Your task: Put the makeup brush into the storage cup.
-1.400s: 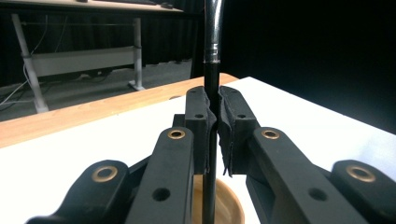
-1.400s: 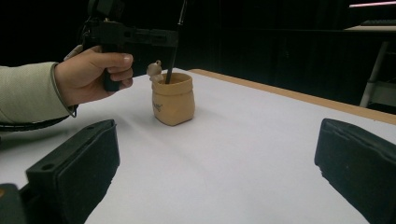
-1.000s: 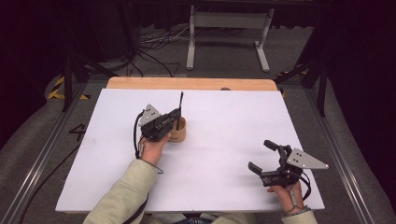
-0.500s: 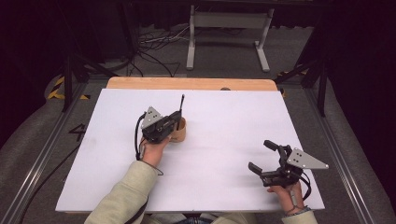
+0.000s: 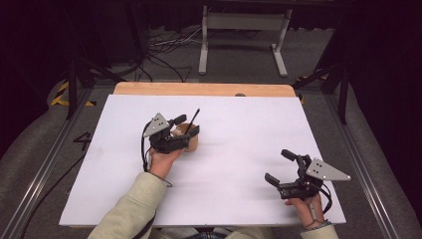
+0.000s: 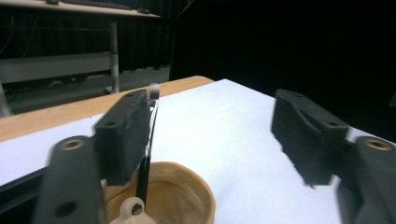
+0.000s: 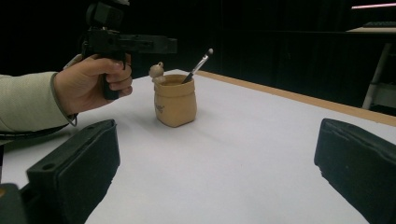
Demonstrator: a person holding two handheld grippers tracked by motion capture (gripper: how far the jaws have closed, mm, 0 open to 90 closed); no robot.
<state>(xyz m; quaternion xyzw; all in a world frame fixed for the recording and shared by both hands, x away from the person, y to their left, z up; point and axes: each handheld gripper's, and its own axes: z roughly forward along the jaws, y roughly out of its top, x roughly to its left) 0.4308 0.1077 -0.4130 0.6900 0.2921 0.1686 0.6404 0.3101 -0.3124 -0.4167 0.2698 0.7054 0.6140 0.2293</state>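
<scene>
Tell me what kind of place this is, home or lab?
Likely a lab or recording studio, not a home: black curtains all round, loose cables on grey carpet, and a white board on a railed table holding just one pot with a brush.

One tan, sack-shaped ceramic pot [image 5: 189, 139] stands directly beneath the left gripper [image 5: 188, 125]. One slim black-handled brush [image 5: 193, 118] leans inside it, beside that gripper's jaw. One white rectangular table sheet [image 5: 239, 129] lies beneath both grippers, the right gripper [image 5: 280, 167] included. Two grippers total.
</scene>
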